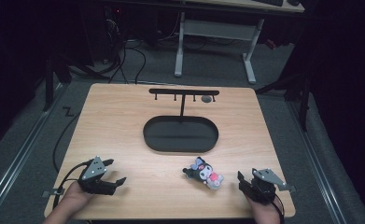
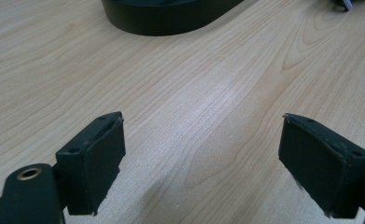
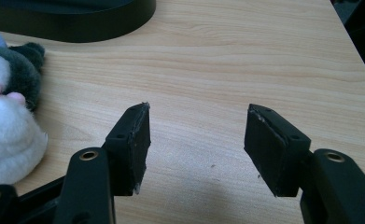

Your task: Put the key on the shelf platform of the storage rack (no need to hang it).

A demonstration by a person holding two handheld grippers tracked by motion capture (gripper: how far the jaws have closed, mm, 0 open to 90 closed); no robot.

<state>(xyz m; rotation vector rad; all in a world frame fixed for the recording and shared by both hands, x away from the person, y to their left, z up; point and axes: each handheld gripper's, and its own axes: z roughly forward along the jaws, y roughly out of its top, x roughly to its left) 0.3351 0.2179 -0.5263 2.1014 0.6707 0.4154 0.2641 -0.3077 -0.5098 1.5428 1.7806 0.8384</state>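
- The small plush toy (image 1: pixel 204 173), dark grey with a white body and pink bits, lies on its side on the light wooden table (image 1: pixel 124 121), near the front edge and right of the middle. In the right gripper view it sits at the left edge, fuzzy and partly cut off (image 3: pixel 5 116).
- The right gripper (image 1: pixel 245 183) rests at the near right corner, just beside the toy but not touching it. Its jaws stand apart with only bare wood between them (image 3: pixel 196 142), so nothing is held.
- The left gripper (image 1: pixel 115 171) is over at the near left, well apart from the toy. Its jaws are spread wide over bare table (image 2: pixel 201 161), nothing gripped.
- Farther back, about mid-table, there's a black oval tray (image 1: pixel 180 144) with a low rim. Its dark wall pokes into the top of both gripper views (image 2: pixel 171 21) (image 3: pixel 73 23).
- A thin black T-shaped stand (image 1: pixel 184 93) rises from the far side of the tray, with little pegs hanging under its crossbar. A small grey round thing (image 1: pixel 207 99) sits by the right end of the bar; hard to tell what it is.
- Nothing lies between the toy and the tray, just open wood.
- Beyond the table, a white-legged desk (image 1: pixel 215 42) and loose cables on the grey floor.
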